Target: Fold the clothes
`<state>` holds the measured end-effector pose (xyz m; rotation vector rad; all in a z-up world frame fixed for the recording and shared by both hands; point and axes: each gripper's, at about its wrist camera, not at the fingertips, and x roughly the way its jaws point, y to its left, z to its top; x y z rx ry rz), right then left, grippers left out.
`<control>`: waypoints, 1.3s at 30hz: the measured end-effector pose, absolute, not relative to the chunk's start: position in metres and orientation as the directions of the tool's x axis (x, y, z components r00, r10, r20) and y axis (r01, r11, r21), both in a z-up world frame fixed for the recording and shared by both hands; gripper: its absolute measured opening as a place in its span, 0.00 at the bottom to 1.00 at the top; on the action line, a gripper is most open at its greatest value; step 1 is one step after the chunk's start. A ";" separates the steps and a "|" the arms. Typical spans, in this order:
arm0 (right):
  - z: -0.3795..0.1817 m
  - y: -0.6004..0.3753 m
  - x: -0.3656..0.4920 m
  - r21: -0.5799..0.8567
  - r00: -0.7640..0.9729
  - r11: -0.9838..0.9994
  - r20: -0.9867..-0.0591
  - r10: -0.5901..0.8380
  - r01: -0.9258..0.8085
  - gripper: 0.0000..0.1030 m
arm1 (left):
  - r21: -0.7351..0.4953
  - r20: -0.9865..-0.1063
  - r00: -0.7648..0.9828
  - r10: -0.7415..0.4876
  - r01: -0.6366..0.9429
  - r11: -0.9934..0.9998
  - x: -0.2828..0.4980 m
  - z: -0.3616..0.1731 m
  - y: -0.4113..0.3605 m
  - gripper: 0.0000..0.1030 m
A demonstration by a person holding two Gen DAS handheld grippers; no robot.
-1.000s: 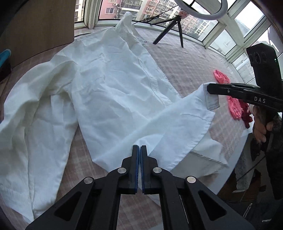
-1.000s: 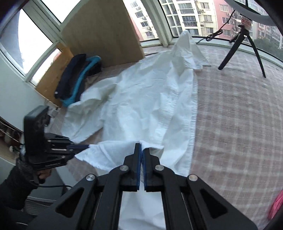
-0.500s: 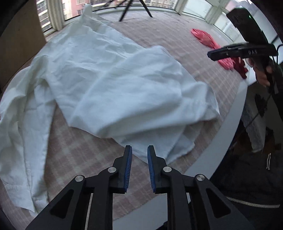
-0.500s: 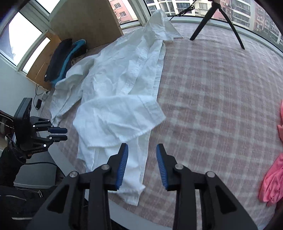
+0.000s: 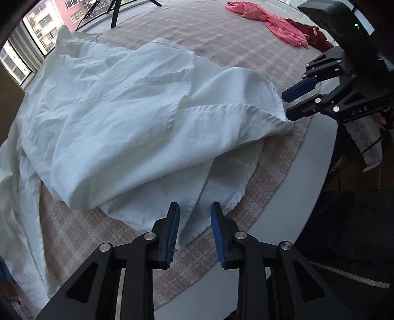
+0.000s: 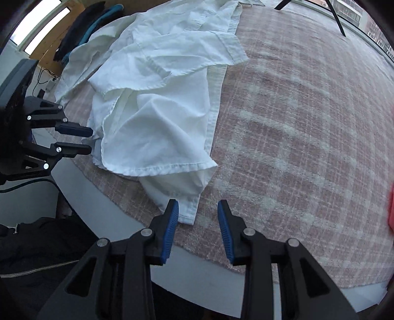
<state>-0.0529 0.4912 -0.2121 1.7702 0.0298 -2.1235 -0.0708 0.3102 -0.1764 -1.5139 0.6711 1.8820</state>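
Our left gripper (image 5: 193, 216) hangs with its blue-padded jaws spread apart and nothing between them, just over the near hem of the white shirt (image 5: 128, 118), and our right gripper (image 6: 198, 214) is likewise released, its jaws parted above the shirt's lowest corner near the table's rim. The shirt lies crumpled on the pink plaid cloth (image 6: 295, 128), with one panel thrown back over the body in loose folds and a hemmed edge running along the near side. In the left wrist view we see the right gripper (image 5: 289, 104) from the side, open, its lower finger touching or just beside the shirt's corner; we cannot tell which. In the right wrist view the left gripper (image 6: 90, 140) sits open just beside the shirt's other edge. Past the shirt, a pink garment (image 5: 270, 22) and a dark red one (image 5: 312, 37) lie well apart from it, and tripod legs (image 5: 115, 13) stand beyond its far end. To the shirt's right the cloth is bare and wide; on its near side the white table edge (image 6: 118, 204) curves close, with a dark jacket (image 6: 41, 248) below.
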 end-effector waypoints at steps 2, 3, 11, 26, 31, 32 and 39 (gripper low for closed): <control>-0.214 0.485 -0.052 0.196 -0.142 -0.928 -0.958 -0.250 0.316 0.32 | 0.016 -0.979 -0.149 0.138 -0.732 -0.681 -0.075 -0.180 0.312 0.24; -0.215 0.483 -0.051 0.186 -0.143 -0.927 -0.959 -0.243 0.326 0.32 | 0.007 -0.979 -0.142 0.144 -0.736 -0.677 -0.075 -0.180 0.313 0.24; -0.216 0.484 -0.047 0.197 -0.134 -0.923 -0.958 -0.253 0.330 0.32 | -0.034 -0.979 -0.110 0.172 -0.743 -0.668 -0.085 -0.183 0.309 0.01; -0.207 0.472 -0.022 0.180 -0.153 -0.905 -0.955 -0.255 0.386 0.35 | -0.104 -0.947 -0.159 0.277 -0.667 -0.738 -0.067 -0.120 0.246 0.01; -0.209 0.466 -0.029 0.172 -0.175 -0.906 -0.951 -0.256 0.387 0.35 | -0.146 -0.942 -0.142 0.303 -0.641 -0.754 -0.065 -0.122 0.225 0.01; -0.209 0.460 -0.031 0.155 -0.184 -0.904 -0.952 -0.244 0.399 0.35 | -0.144 -0.940 -0.148 0.307 -0.643 -0.752 -0.067 -0.120 0.226 0.01; -0.184 0.440 -0.062 0.258 -0.229 -0.872 -0.898 -0.375 0.416 0.09 | -0.133 -0.925 -0.188 0.330 -0.654 -0.745 -0.082 -0.106 0.237 0.01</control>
